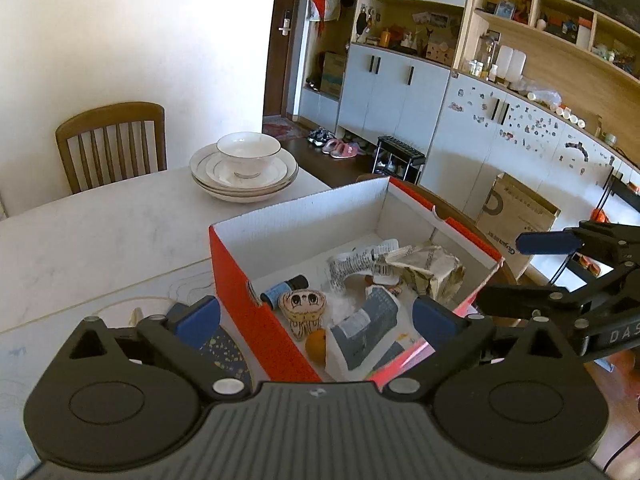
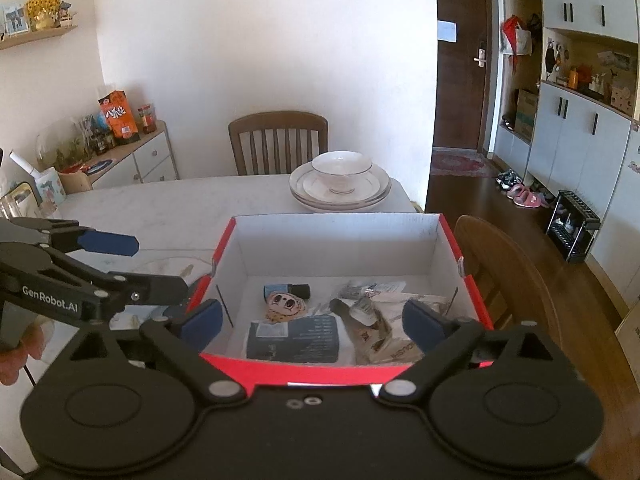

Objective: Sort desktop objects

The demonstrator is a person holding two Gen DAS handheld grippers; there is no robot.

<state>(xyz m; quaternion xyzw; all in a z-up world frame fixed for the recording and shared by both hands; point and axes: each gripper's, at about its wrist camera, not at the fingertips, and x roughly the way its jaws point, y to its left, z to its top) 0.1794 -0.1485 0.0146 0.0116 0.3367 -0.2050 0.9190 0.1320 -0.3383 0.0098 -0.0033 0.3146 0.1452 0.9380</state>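
Observation:
A red cardboard box (image 1: 240, 280) with a white inside (image 2: 340, 244) stands on the pale table (image 1: 100, 232). In it lie a small dark bottle (image 1: 284, 286) with a blue label, a cartoon-face trinket (image 2: 286, 304), an orange fruit (image 1: 316, 344), a dark blue packet (image 2: 296, 340) and crumpled paper (image 1: 424, 268). My left gripper (image 1: 316, 316) hovers open over the box's near left corner, nothing between its pads. My right gripper (image 2: 312, 322) stands open above the box's near rim, also empty. Each gripper shows in the other's view: the right gripper (image 1: 532, 272) and the left gripper (image 2: 136, 264).
A bowl on stacked plates (image 2: 340, 184) sits beyond the box. One wooden chair (image 2: 278, 140) stands at the far side, another (image 2: 504, 272) at the table's right edge. A sideboard (image 2: 132, 160) with snacks is at the left. A hand (image 2: 20, 352) holds the left gripper.

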